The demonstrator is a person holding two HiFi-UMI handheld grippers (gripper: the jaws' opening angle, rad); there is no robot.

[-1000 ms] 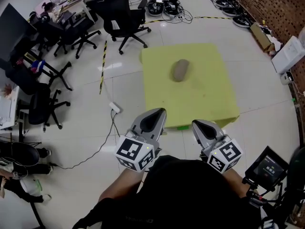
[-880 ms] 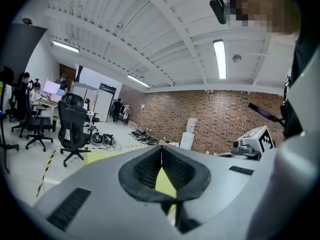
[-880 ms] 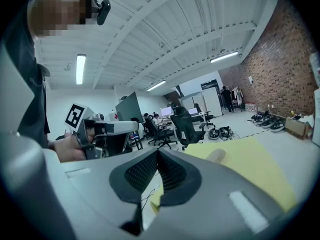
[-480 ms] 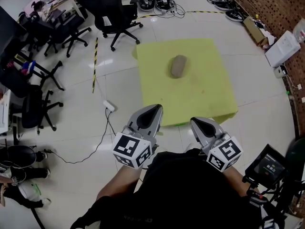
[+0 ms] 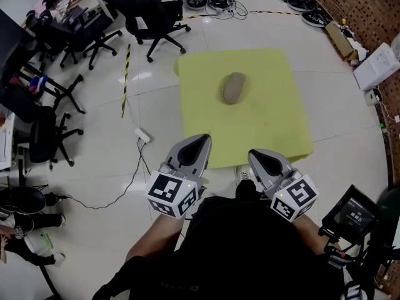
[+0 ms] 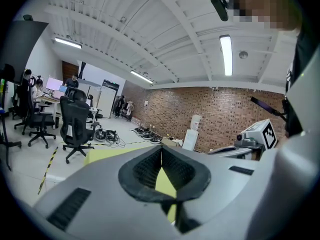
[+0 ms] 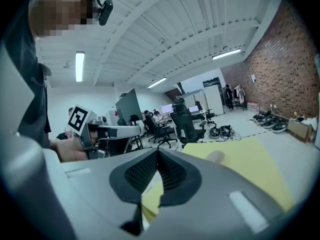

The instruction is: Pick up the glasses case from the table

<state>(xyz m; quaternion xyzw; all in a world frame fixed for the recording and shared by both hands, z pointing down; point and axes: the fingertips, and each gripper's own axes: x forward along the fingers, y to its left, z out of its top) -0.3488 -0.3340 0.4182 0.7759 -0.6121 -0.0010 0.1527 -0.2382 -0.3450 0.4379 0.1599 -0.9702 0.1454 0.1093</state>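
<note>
Head view: the grey-brown, oval glasses case (image 5: 234, 87) lies shut, its contents unseen, near the middle of the square yellow-covered worktop (image 5: 275, 127), well apart from both tools. The left claw (image 5: 201, 139) and right claw (image 5: 254, 155) hover at the near edge, each with jaws together on nothing, apparently poised before the reach.

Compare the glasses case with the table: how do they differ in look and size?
The case is grey-brown; the table is yellow-green. The case is a small rounded oval; the table is a broad square. The case lies on the table; the table stands on the floor. Shared: both are plain and untouched, with the left tongs and right tongs shut, short of the case.
</note>
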